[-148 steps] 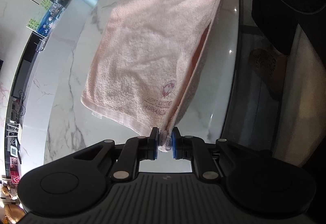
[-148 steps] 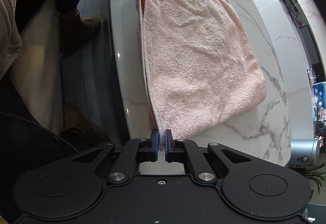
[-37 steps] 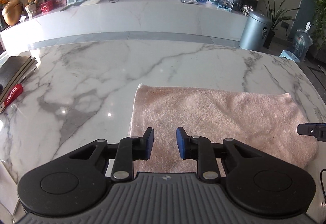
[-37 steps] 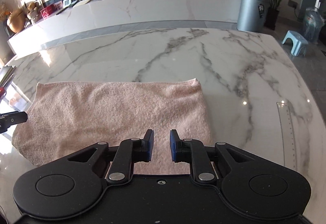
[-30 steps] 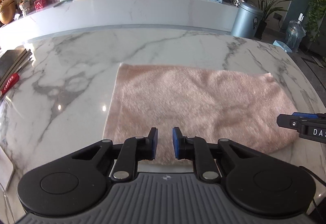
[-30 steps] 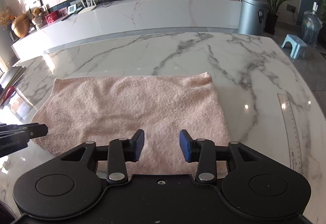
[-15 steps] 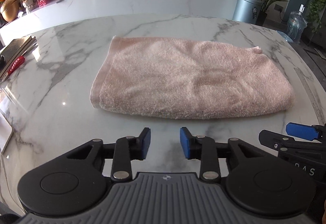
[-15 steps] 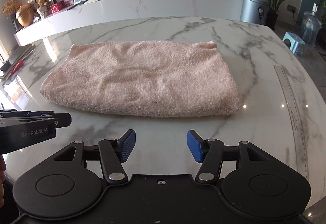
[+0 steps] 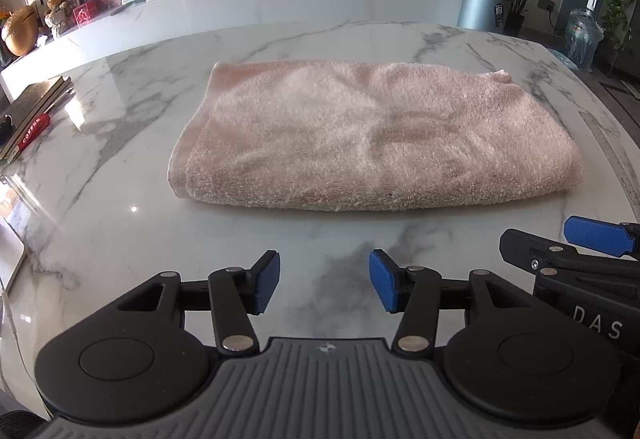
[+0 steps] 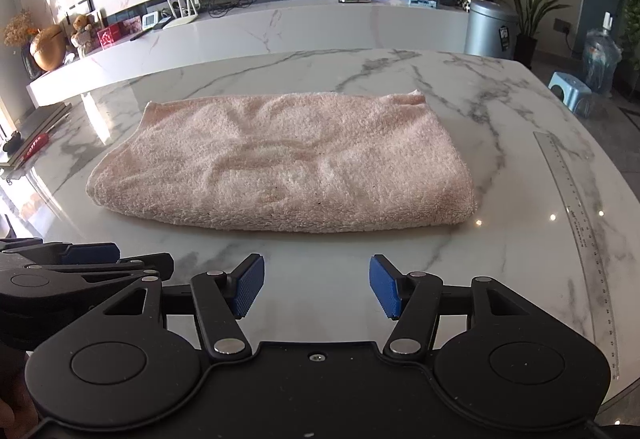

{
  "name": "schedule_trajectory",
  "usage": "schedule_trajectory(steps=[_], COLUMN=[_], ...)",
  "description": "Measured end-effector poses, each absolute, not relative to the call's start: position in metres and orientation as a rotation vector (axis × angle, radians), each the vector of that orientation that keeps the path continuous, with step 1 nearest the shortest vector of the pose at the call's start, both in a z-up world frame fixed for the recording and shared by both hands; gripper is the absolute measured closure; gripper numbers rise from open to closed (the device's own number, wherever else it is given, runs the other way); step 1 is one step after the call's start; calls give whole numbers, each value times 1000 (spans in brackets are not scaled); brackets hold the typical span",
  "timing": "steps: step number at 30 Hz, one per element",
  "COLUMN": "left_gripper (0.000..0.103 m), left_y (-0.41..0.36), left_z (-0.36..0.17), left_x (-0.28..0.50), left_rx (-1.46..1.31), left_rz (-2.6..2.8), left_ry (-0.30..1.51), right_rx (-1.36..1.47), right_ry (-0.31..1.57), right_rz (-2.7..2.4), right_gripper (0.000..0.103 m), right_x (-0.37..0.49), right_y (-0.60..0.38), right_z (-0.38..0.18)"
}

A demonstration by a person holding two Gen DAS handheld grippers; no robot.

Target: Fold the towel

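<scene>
On table (image 9: 100, 239): towel (image 9: 372, 135) folded | ahead of both hand-held grippers (image 9: 324, 281) (image 10: 316, 285) | jaws apart, seemingly empty

Ruler (image 10: 576, 215) on marble table (image 10: 320, 255)

Folded pink towel (image 9: 372, 137) flat on marble table (image 9: 120, 223); left tool (image 9: 324, 281) spread, empty, short of it.
</scene>
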State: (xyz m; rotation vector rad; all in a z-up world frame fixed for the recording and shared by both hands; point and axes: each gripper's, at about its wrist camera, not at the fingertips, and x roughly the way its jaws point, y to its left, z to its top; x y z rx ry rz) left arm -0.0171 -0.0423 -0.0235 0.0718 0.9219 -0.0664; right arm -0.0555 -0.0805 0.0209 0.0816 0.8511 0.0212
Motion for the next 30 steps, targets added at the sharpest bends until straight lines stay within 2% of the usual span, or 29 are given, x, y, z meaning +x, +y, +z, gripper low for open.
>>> schedule_trajectory(steps=[2,3,4,30], left_gripper=[47,29,22,22], left_y=[-41,-40,-39,-37], left_z=[-24,-25,-26,-32], left_x=[-17,-17,-16,-14], left_rx=[69,60,52,64], left_rz=[-68,-75,-83,-39], left_ry=[925,930,938,960], right_rx=[95,104,108,74], right_ry=[845,841,837,870], right_rz=[22,21,18,4], right_gripper=[47,47,47,45], right_x=[-55,-54,-54,-51], right_y=[-82,-82,-82,-80], right_z=[21,21,21,11])
